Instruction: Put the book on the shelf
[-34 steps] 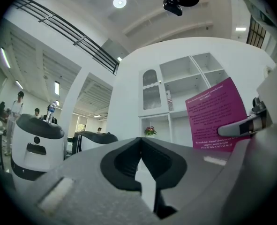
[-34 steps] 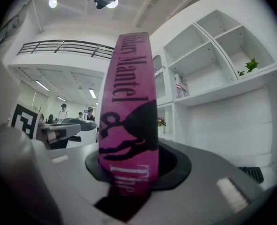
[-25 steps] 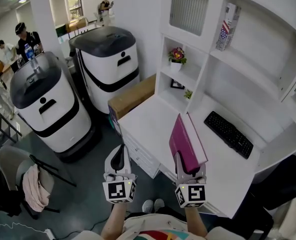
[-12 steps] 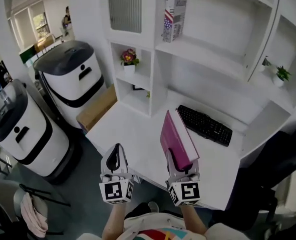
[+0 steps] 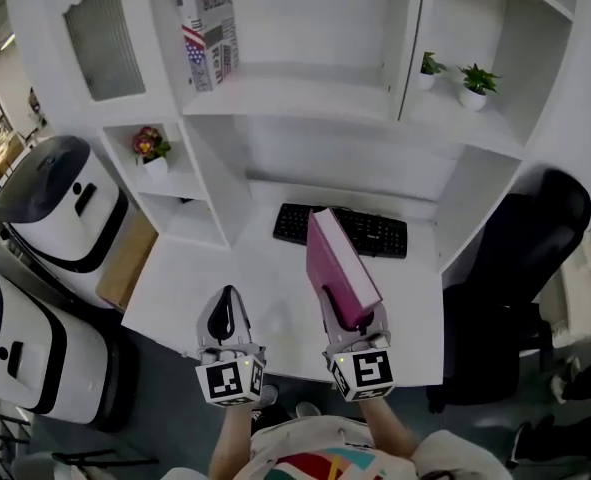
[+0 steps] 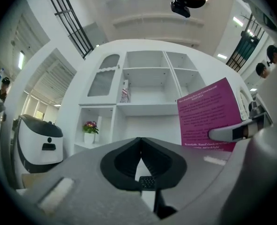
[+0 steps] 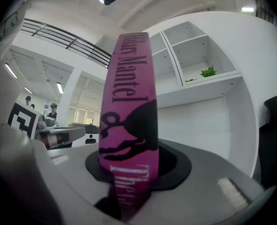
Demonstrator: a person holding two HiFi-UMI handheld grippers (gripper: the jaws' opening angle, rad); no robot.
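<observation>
In the head view the right gripper (image 5: 347, 313) is clamped on the lower end of a magenta book (image 5: 333, 263). The book stands on edge, leaning away from the person, above the desk (image 5: 190, 283) between its front edge and the keyboard (image 5: 375, 236) near the back. The left gripper (image 5: 226, 298) hovers beside it over the front edge, jaws together and empty. The shelf (image 5: 305, 98) above the desk carries a flag-printed carton (image 5: 207, 18) at its left end. Two potted plants (image 5: 472, 80) sit in the right bay and a flower pot (image 5: 152, 150) in the lower left bay. A black chair (image 5: 520, 258) stands at the desk's right end. In the left gripper view the jaws meet at their tips with nothing between them. The book (image 6: 206, 111) shows its back cover at right, pinched by a finger (image 6: 229, 133) of the other gripper, with the shelf (image 6: 147, 108) behind. In the right gripper view the book (image 7: 129, 107) rises upright, spine toward the camera, between jaws that press on both covers. A plant (image 7: 206, 72) shows in the bay beyond.
</observation>
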